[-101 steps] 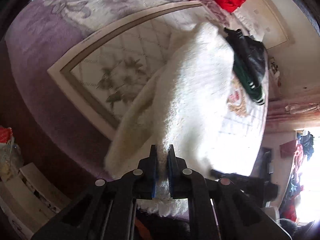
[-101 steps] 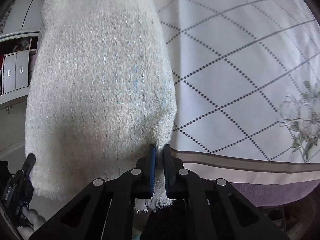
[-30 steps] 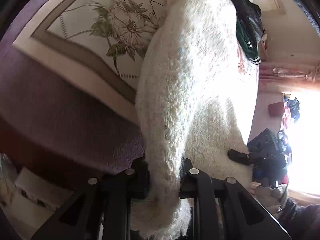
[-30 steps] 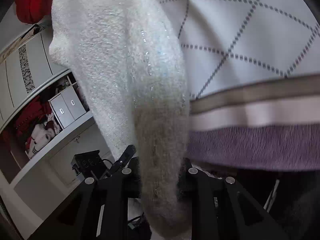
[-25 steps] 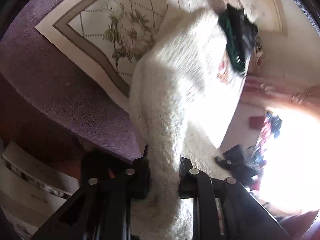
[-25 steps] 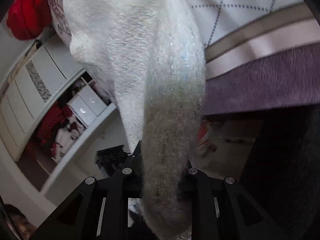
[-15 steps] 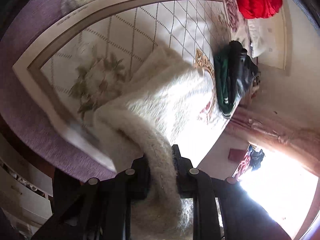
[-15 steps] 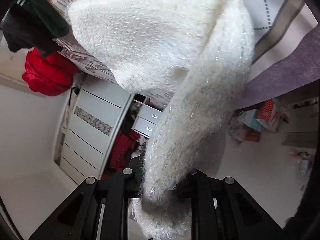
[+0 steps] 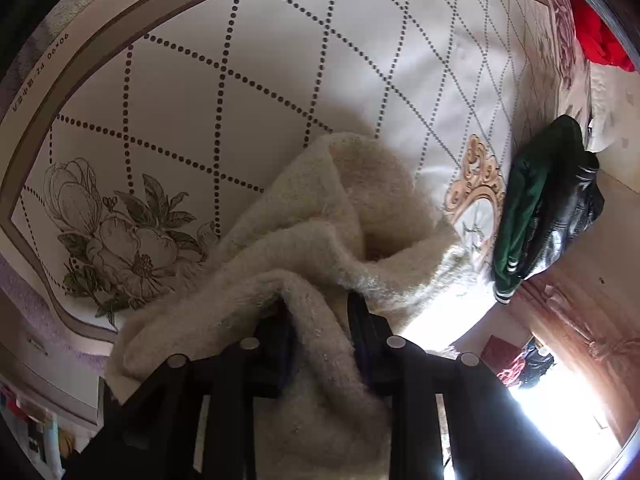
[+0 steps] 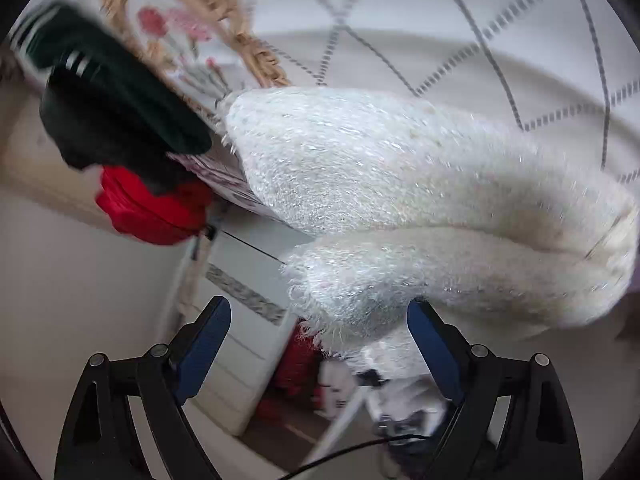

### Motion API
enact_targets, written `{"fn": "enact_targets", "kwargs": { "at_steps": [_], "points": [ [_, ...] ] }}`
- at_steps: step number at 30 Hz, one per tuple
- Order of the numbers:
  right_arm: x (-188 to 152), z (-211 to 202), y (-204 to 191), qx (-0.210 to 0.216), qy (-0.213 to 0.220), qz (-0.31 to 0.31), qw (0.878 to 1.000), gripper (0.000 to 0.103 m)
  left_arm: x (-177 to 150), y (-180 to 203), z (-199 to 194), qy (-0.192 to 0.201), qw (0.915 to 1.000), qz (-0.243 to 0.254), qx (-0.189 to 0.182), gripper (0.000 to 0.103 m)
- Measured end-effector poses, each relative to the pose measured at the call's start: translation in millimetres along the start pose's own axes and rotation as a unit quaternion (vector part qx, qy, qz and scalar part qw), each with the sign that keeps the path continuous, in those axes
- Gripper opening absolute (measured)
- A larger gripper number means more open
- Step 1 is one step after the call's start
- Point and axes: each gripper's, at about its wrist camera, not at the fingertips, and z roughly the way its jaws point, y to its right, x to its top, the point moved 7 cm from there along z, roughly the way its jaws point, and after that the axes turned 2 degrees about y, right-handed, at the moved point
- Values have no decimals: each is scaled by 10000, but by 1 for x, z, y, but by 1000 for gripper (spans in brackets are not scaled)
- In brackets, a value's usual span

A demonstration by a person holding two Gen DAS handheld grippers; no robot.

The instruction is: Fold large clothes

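A fluffy white sweater (image 9: 328, 216) lies bunched on the quilted bedspread (image 9: 248, 80). My left gripper (image 9: 320, 320) is shut on a thick fold of it, and the fabric fills the gap between the jaws. In the right wrist view the sweater (image 10: 400, 184) lies doubled over in two layers. My right gripper (image 10: 320, 336) is wide open, and the lower layer's fringed edge hangs free between its blue pads (image 10: 204, 340).
A dark green and black jacket (image 9: 544, 200) lies at the bed's far side, also in the right wrist view (image 10: 112, 112). A red garment (image 9: 596, 40) lies beyond it, also in the right wrist view (image 10: 152, 208). White cabinet drawers (image 10: 248, 320) stand past the bed.
My right gripper has opened and let go of the sweater. Both grippers swung over the bed, and the sweater is now folded over on itself. My left gripper still holds its fold.
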Motion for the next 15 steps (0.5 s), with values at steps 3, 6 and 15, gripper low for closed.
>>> {"fn": "enact_targets", "kwargs": {
  "at_steps": [3, 6, 15],
  "points": [
    [-12, -9, -29, -1551, -20, -1859, 9702, 92, -9, 12, -22, 141, 9989, 56, -449, 52],
    [-36, 0, -55, -2582, -227, -3396, 9042, 92, -14, 26, -52, 479, 9951, 242, -833, 64],
    [-44, 68, -45, -4111, -992, -5672, 7068, 92, -41, 30, -116, 2665, 9380, 2063, 808, 93]
  ]
}}
